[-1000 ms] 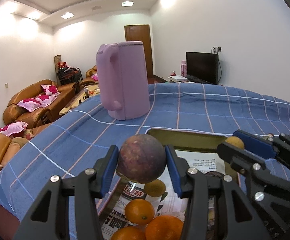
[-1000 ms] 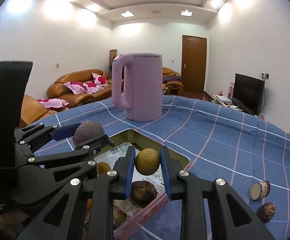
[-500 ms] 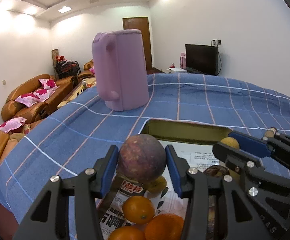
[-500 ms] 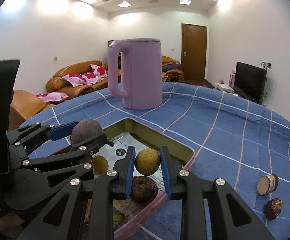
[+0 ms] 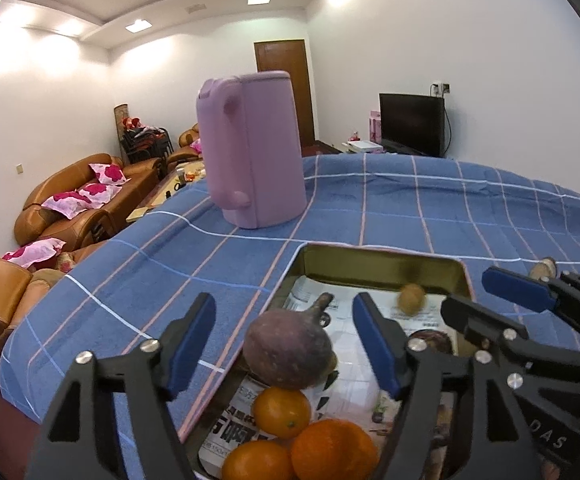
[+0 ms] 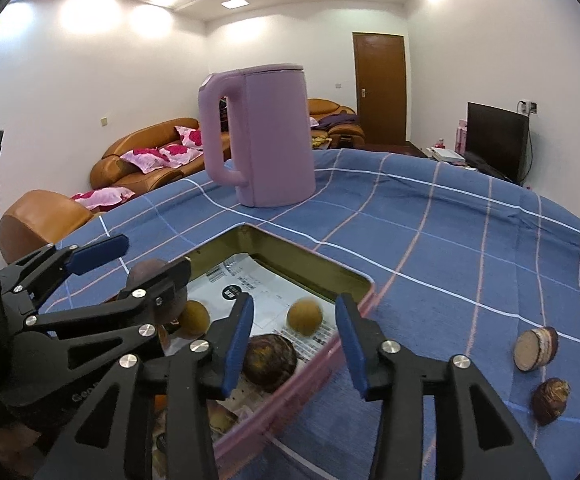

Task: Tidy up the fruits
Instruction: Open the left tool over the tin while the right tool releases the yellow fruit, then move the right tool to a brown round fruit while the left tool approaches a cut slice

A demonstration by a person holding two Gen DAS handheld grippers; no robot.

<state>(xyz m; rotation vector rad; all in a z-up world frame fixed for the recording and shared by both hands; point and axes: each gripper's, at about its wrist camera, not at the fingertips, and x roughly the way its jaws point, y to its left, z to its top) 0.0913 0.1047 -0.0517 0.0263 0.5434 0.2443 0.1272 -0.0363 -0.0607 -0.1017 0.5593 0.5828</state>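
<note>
White walls (image 5: 370, 40), brown door (image 6: 378, 88), tan leather sofas (image 5: 85, 196), black television (image 5: 410, 124), ceiling lights (image 6: 231, 2).

Lilac kettle (image 6: 263, 136) upright on blue checked cloth (image 6: 470, 248).

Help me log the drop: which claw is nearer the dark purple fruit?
Left. The dark purple fruit sits between the opening left claw; the right claw, also opening, is off to its side.

Purple-brown fruit (image 5: 287, 354) atop oranges (image 5: 281, 412) in tray (image 5: 382, 270) — small tan fruit (image 6: 304, 316) blurred, mid-tray.
</note>
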